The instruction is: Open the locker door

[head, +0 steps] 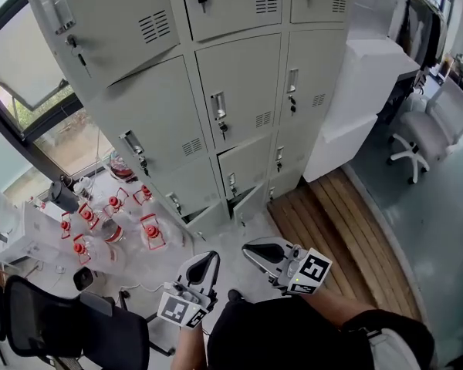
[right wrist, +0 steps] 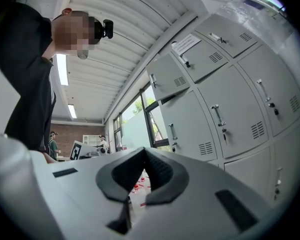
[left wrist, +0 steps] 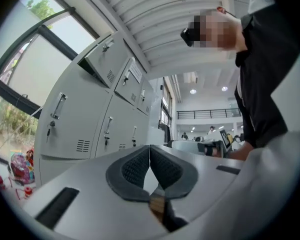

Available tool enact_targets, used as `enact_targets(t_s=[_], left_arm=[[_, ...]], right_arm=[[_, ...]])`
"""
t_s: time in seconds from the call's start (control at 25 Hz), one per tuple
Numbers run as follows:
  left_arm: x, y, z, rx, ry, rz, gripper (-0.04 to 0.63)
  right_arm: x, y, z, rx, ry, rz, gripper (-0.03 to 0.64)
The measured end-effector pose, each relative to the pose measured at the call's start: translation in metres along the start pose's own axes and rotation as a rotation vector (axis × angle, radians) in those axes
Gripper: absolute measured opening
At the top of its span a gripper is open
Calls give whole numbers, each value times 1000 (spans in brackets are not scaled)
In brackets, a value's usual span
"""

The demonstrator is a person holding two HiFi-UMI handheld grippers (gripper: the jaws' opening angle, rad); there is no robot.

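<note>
A bank of grey lockers [head: 239,91] stands ahead, each door with a handle and a key. The upper-left door [head: 100,21] hangs ajar, and so does a small bottom door [head: 247,204]. My left gripper [head: 203,264] and right gripper [head: 261,251] are held low near the person's body, well short of the lockers. Both are shut with nothing between the pads. In the left gripper view the shut left gripper [left wrist: 149,149] points up, with the lockers [left wrist: 80,119] to its left. In the right gripper view the shut right gripper [right wrist: 144,151] has the lockers [right wrist: 225,114] on its right.
Several clear bottles with red caps [head: 108,222] stand on the floor at the lockers' left foot. A black chair [head: 54,322] is at the lower left. A white cabinet [head: 363,91], a wooden platform [head: 347,230] and a white office chair [head: 428,133] lie to the right.
</note>
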State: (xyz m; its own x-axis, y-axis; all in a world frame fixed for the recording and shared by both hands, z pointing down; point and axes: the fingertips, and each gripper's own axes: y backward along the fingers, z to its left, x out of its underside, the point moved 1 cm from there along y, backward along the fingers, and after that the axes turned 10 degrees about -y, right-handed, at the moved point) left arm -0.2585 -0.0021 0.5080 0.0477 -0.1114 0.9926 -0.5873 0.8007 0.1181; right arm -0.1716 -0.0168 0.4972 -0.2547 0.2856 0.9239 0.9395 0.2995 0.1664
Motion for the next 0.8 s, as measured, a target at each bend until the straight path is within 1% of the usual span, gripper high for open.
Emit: enact_targets(t_s=[0.04, 0.12, 0.28, 0.4, 0.52, 0.6, 0.68, 0.8], left_arm=[[1, -4, 6, 15, -20, 11, 17], [2, -13, 17, 54, -27, 12, 17], [10, -40, 40, 118, -1, -3, 17], [17, -61, 48, 132, 16, -10, 17], [16, -82, 54, 118, 13, -21, 17], [16, -96, 61, 92, 8, -12, 17], [15, -114, 66, 63, 25, -10, 17], [8, -148, 61, 44, 42, -40, 17]], right_arm=[[-2, -7, -5, 12, 2, 0, 11], [-8, -17, -18, 43, 3, -2, 11], [-18, -29, -44, 107, 10, -9, 11], [-19, -26, -57, 116, 29, 18, 11], [-18, -22, -76, 93, 25, 46, 11], [-24, -22, -91, 67, 10, 45, 11], [-36, -21, -106, 27, 25, 45, 11], [-56, -12, -132, -41, 45, 48, 11]])
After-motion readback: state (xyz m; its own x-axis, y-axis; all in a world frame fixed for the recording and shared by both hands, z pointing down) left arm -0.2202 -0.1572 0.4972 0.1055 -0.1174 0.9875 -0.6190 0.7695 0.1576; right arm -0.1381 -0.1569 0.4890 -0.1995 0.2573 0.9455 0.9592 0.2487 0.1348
